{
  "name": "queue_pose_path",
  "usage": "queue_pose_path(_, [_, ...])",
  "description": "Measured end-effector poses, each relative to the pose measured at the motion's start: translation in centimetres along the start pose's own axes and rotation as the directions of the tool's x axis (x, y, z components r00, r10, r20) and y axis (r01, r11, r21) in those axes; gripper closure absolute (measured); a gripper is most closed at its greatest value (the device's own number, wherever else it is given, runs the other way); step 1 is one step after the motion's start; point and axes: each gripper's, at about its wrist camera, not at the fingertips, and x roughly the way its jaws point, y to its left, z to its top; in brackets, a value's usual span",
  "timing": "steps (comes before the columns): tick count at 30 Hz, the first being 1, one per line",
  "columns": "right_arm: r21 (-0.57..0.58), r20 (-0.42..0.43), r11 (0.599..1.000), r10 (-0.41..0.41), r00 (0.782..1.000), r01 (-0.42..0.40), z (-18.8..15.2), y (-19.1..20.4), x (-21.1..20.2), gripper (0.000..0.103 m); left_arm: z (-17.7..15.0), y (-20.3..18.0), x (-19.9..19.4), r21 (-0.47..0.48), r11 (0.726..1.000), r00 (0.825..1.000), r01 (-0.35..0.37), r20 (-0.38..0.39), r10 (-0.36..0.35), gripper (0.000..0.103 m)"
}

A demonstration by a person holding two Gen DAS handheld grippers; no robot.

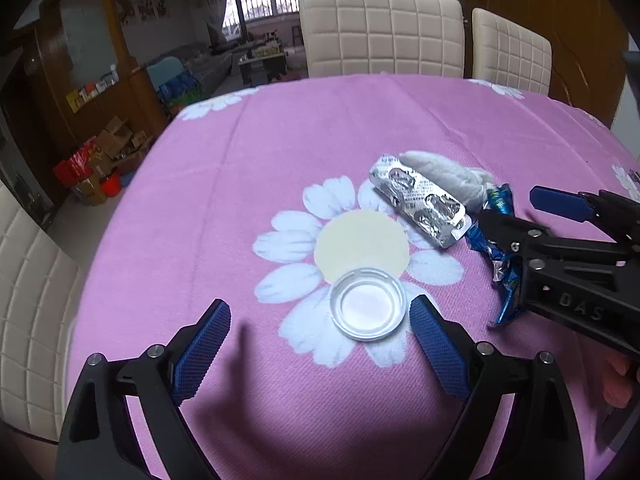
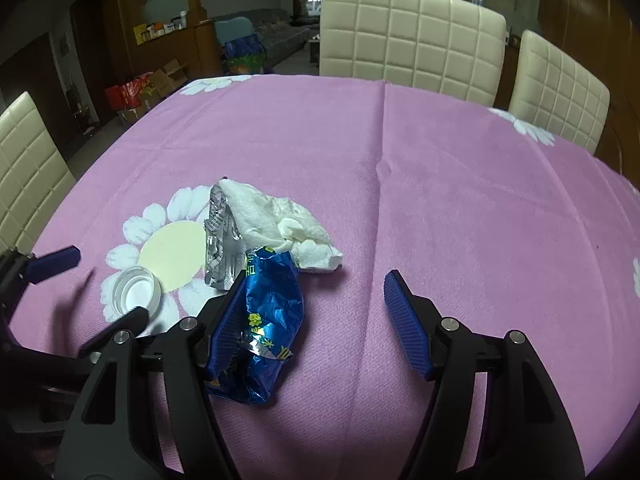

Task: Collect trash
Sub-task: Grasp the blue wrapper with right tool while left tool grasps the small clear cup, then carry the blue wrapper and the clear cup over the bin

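Observation:
A clear plastic lid [image 1: 367, 302] lies on the pink flowered tablecloth [image 1: 280, 152], just ahead of my open left gripper [image 1: 320, 320] and close to its right finger. Beyond it lie a silver blister pack [image 1: 420, 199], a crumpled white tissue [image 1: 448, 174] and a blue foil wrapper [image 1: 500, 248]. My right gripper [image 2: 316, 312] is open; the blue wrapper [image 2: 264, 320] lies between its fingers, against the left one. The blister pack [image 2: 220, 240], tissue [image 2: 280, 220] and lid [image 2: 136, 290] lie to its front left.
Cream padded chairs [image 1: 380, 32] stand along the table's far side and another [image 2: 28, 172] at the left. Boxes and red bags [image 1: 96, 164] clutter the floor beyond the left table edge. Bare cloth [image 2: 500, 200] stretches to the right.

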Motion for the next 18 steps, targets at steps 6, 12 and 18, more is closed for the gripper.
queue_pose_path(6, [-0.015, -0.016, 0.997, 0.072, 0.997, -0.072, -1.8, 0.8, -1.7, 0.077, -0.6, -0.3, -0.2, 0.006, 1.000, 0.999, 0.024, 0.021, -0.024, 0.026])
queue_pose_path(12, [-0.074, -0.011, 0.996, 0.043, 0.999, -0.044, -2.5, 2.8, -2.9, 0.078, -1.0, 0.0, -1.9, 0.004, 0.997, 0.997, 0.074, 0.027, -0.074, 0.066])
queue_pose_path(18, [-0.106, -0.002, 0.992, 0.063, 0.998, -0.063, -2.0, 5.5, -3.9, 0.078, -2.0, 2.2, -4.9, 0.001, 1.000, 0.996, 0.029, 0.089, -0.029, 0.066])
